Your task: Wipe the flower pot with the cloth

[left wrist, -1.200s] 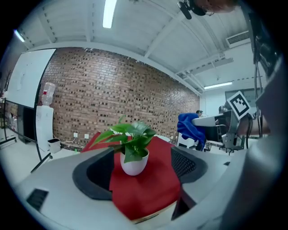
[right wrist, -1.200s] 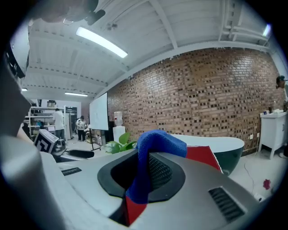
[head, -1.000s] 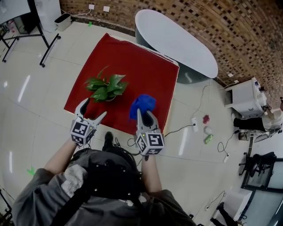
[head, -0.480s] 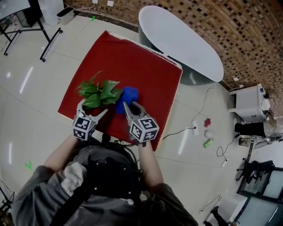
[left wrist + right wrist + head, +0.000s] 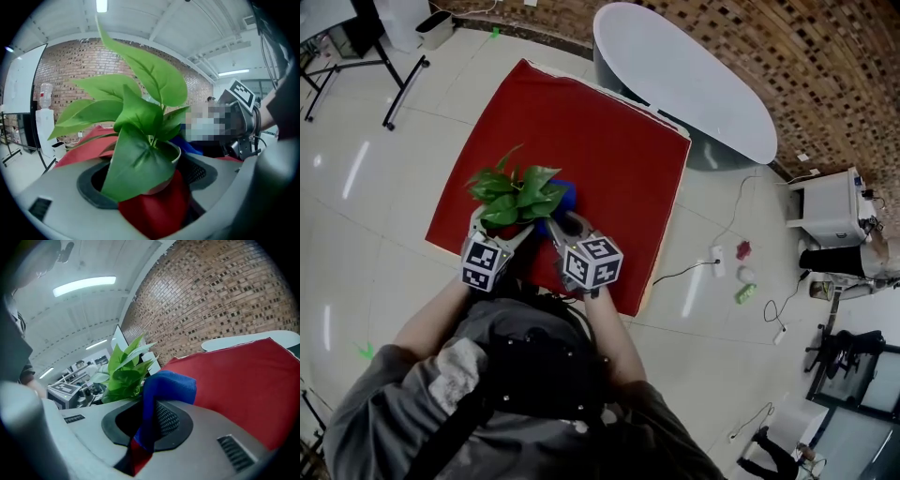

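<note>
A green leafy plant point(image 5: 514, 192) in a pale flower pot point(image 5: 161, 183) stands near the front left of the red table cover point(image 5: 609, 159). In the head view the leaves hide the pot. My left gripper point(image 5: 500, 230) is open, and the pot sits between its jaws point(image 5: 145, 180); whether they touch it is unclear. My right gripper point(image 5: 561, 225) is shut on a blue cloth point(image 5: 168, 383). The cloth point(image 5: 564, 195) is bunched up against the plant's right side. In the left gripper view a bit of it point(image 5: 187, 145) shows behind the pot.
A pale oval table point(image 5: 684, 84) stands behind the red one. A white cabinet point(image 5: 825, 211) is at the right, with cables and small items point(image 5: 741, 277) on the tiled floor. Black stand legs point(image 5: 356, 66) are at the far left.
Both grippers have moved in toward the plant. The blue cloth went left, from beside the plant to up against it, and the left jaws now stand around the pot.
</note>
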